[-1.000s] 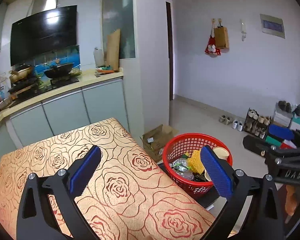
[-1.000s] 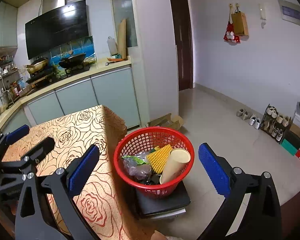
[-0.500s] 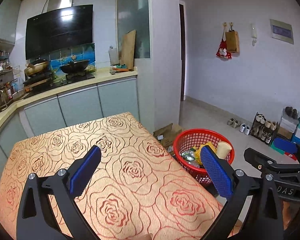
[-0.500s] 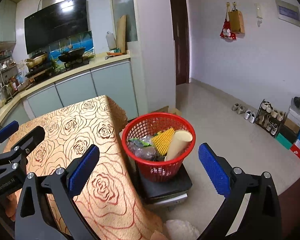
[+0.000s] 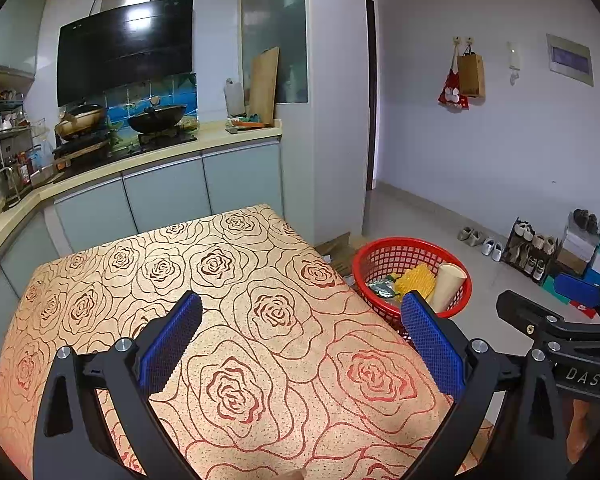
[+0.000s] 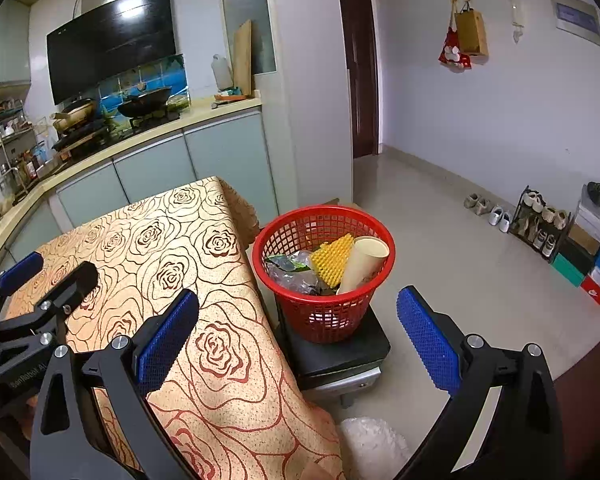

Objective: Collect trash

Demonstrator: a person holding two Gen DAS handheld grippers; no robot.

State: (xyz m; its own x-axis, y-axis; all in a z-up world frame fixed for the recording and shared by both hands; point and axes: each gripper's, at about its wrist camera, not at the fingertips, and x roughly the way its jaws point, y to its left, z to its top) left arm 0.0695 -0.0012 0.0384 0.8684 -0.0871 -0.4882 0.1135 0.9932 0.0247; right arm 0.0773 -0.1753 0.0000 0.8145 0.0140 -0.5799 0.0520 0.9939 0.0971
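Both grippers empty, trash already in the basket

The fingers (image 5: pixel 430 344) of the left gripper (image 5: pixel 300 344) stand wide apart above the bench (image 5: pixel 228 280), holding nothing; the right gripper (image 6: pixel 298 340) is also spread and empty. The red basket (image 6: pixel 324 320) sits on a dark stool (image 6: pixel 340 356) just beside the bench edge, ahead of the right gripper, which is nearer. Inside lean a paper cup (image 6: pixel 364 264), a yellow piece (image 6: pixel 334 258) and plastic wrappers (image 6: pixel 292 272). No trash shows on the bench, so the task seems almost finished.

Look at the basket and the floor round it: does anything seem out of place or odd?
Two things. The red basket stands raised on a black stool beside the table, not on the floor. A white crumpled lump lies on the floor before the stool, outside the basket; what it is cannot be told.
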